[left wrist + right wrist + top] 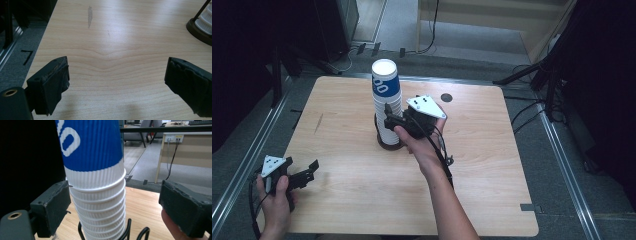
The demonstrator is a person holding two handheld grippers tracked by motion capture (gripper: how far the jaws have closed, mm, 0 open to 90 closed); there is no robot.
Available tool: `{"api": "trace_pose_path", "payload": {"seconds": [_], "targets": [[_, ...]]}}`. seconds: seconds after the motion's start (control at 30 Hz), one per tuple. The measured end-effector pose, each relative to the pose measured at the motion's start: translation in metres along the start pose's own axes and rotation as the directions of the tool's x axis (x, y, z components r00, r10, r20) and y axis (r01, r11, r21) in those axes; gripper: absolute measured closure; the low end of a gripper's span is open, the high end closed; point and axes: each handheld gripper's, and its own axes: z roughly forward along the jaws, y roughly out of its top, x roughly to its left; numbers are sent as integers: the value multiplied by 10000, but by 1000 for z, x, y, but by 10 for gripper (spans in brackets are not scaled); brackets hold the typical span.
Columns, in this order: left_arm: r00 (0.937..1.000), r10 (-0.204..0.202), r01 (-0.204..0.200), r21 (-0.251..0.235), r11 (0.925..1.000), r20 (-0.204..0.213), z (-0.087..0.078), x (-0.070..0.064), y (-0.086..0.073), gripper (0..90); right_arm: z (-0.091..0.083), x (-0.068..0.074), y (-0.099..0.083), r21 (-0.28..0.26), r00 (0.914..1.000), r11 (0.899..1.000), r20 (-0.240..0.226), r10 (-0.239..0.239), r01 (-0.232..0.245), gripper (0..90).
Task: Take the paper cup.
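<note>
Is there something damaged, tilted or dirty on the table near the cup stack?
Nothing serious. The cup stack stands upright in its holder. Only a grey scuff mark on the table near its left side looks odd; otherwise the surface is clean.

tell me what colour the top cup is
Blue with white lettering and a white ribbed band at the rim: top cup, clearest in the right gripper view.
</note>
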Motion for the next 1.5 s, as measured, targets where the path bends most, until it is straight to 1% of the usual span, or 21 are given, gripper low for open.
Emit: {"api": "trace_pose_path", "payload": {"seconds": [0.27,0.3,0.47,0.67,0.7,0.77,0.83,0.93,0.97,1.0,1.03,1.07,1.1,1.13,1.17,1.2,1.23,1.27,1.3,1.33,1.5], "targets": [[10000,-6,6,-7,10000,11,0,0,0,67,8,7,8,-60,9998,9999,-191,-81,80,99],[10000,-18,18,-10,10000,14,0,0,0,67,9,9,9,-42,9998,10000,-184,-16,15,99],[10000,2,-2,1,10000,11,0,0,0,67,14,12,13,-94,9996,10000,-297,-27,24,99],[10000,-49,49,-24,10000,24,0,0,0,67,20,14,18,-42,9997,10000,-236,77,-78,99],[10000,-59,59,-14,10000,32,0,0,0,67,22,13,20,-73,9999,9999,-132,82,-83,100],[10000,-82,82,-30,10000,26,0,0,0,67,26,13,25,-161,10000,9999,-42,-51,50,101],[10000,-60,60,-33,10000,25,0,0,0,67,30,14,27,-142,9999,9999,-134,-68,66,101],[10000,-12,12,-75,10000,50,-1,-1,-1,67,35,15,28,-152,9995,9994,-23,-324,324,84],[9999,151,-151,-13,9999,2,1,-2,1,67,43,15,31,-93,9993,9993,68,-361,362,135],[10000,-37,36,193,9998,55,2,-1,1,67,44,13,33,148,9965,9972,-375,744,-739,134],[9993,-197,201,135,9997,-305,4,-2,2,66,45,13,38,373,9833,9859,-757,1656,-1631,133],[9969,-20,23,35,10000,-782,5,-5,2,71,46,17,43,406,9822,9831,-523,1807,-1787,141],[9969,-20,23,35,10000,-782,5,-5,2,99,49,23,46,354,9866,9861,-95,1630,-1626,150],[9942,500,-476,275,9985,-950,8,-10,3,133,52,31,47,32,9952,9952,125,976,-976,150],[9942,500,-476,275,9985,-950,8,-10,3,137,52,31,47,32,9952,9952,125,976,-976,150],[9964,462,-447,234,9987,-710,7,-9,3,128,58,35,42,251,9992,9996,388,124,-134,150],[9955,438,-423,194,9989,-837,6,-9,2,133,60,33,40,264,9990,9995,424,161,-173,159],[9953,455,-442,173,9989,-850,6,-9,2,142,61,30,38,266,9989,9994,423,200,-211,165],[9953,455,-442,173,9989,-850,6,-9,2,142,61,30,38,266,9989,9994,423,200,-211,165],[9963,474,-464,159,9988,-718,5,-9,2,141,62,26,36,190,9998,9998,189,-69,65,158],[9978,425,-416,182,9990,-511,4,-8,2,141,61,21,38,-18,9998,9999,96,-160,160,160]]}}
